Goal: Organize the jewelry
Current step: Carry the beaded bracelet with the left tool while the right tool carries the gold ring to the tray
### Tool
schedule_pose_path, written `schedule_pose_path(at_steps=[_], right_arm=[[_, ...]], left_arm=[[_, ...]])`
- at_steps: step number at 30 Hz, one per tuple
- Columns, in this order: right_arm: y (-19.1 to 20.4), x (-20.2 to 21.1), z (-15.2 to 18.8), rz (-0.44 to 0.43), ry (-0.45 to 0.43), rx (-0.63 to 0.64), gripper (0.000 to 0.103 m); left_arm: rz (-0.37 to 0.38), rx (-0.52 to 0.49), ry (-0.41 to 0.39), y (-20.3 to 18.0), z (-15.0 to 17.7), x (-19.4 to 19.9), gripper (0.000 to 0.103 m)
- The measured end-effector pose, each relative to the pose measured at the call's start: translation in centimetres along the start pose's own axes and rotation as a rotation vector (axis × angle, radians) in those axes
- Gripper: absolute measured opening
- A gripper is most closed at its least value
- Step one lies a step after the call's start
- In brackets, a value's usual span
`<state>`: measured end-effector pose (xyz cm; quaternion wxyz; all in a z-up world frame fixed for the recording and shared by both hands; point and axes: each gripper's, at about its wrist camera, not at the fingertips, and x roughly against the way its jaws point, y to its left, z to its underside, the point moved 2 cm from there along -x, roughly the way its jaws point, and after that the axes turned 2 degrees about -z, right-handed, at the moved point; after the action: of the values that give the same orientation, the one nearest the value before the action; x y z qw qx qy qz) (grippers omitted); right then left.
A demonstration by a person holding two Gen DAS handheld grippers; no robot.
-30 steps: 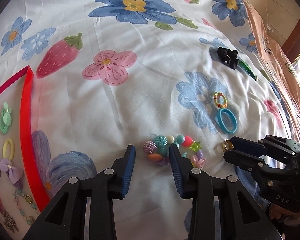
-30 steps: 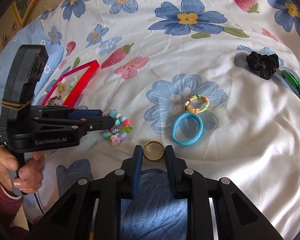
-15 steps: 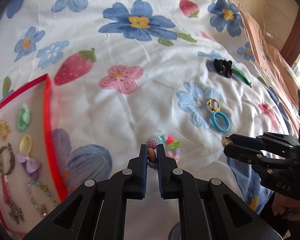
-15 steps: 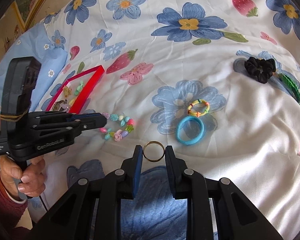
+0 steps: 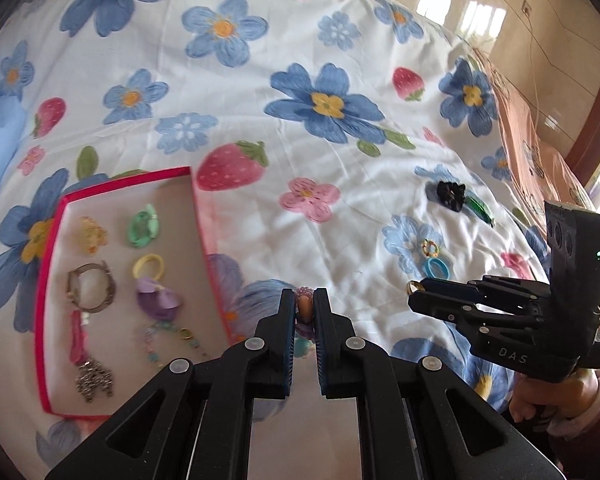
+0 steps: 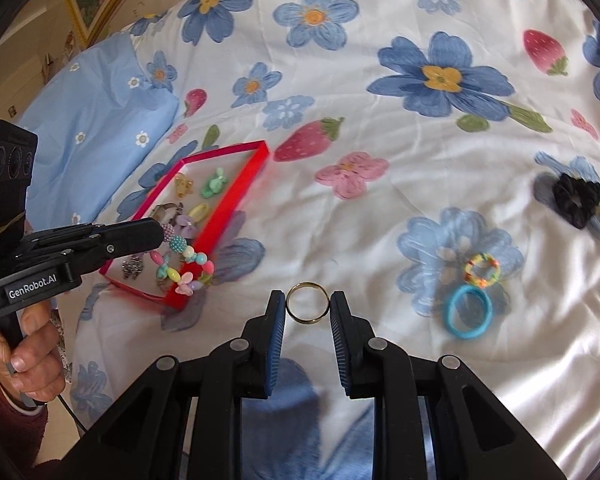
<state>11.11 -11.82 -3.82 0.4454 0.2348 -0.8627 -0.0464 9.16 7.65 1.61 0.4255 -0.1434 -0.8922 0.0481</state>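
Note:
My left gripper (image 5: 304, 307) is shut on a colourful beaded bracelet (image 6: 184, 262), which hangs from its tip in the air beside the red jewelry tray (image 6: 242, 184). In the left wrist view only an orange bead (image 5: 304, 309) shows between the fingers. My right gripper (image 6: 307, 307) is shut on a gold ring (image 6: 307, 302) and holds it above the bedspread. The tray (image 5: 48, 248) holds several pieces: hair ties, clips, a watch and chains.
On the flowered bedspread to the right lie a blue hair tie (image 6: 469, 312), a small multicoloured beaded ring (image 6: 482, 270), a black scrunchie (image 6: 576, 198) and a green clip (image 5: 480, 209). A light blue pillow (image 6: 96, 120) lies at the far left.
My left gripper closed on the beaded bracelet and lifted it toward the tray. My right gripper lifted the gold ring off the bedspread.

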Motion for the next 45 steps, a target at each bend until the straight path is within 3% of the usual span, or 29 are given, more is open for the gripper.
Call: schedule_pose_path(at_steps=[7,16,28,45], right_arm=[[3.7,-1.5,-1.2,-0.057,0.01,0.059,0.023],[8.8,-3.9,-2.4,-0.136,0.038,0.137,0.023],[13.3,-8.4,-2.8,-0.205,0.109,0.192,0.023],[14.6,-14.8,-2.3,-0.156,0.245,0.268,0.023]], left_arm=[[-0.059,0.055,-0.04,3.2,1.2,4.0,0.008],[-0.118,0.125,-0.044,6.9,2.4,5.8,0.007],[-0.156,0.193,-0.008,11.1,3.2,4.8,0.008],[-0.197,0.27,0.082,15.1,4.5,-0.5,0.008]])
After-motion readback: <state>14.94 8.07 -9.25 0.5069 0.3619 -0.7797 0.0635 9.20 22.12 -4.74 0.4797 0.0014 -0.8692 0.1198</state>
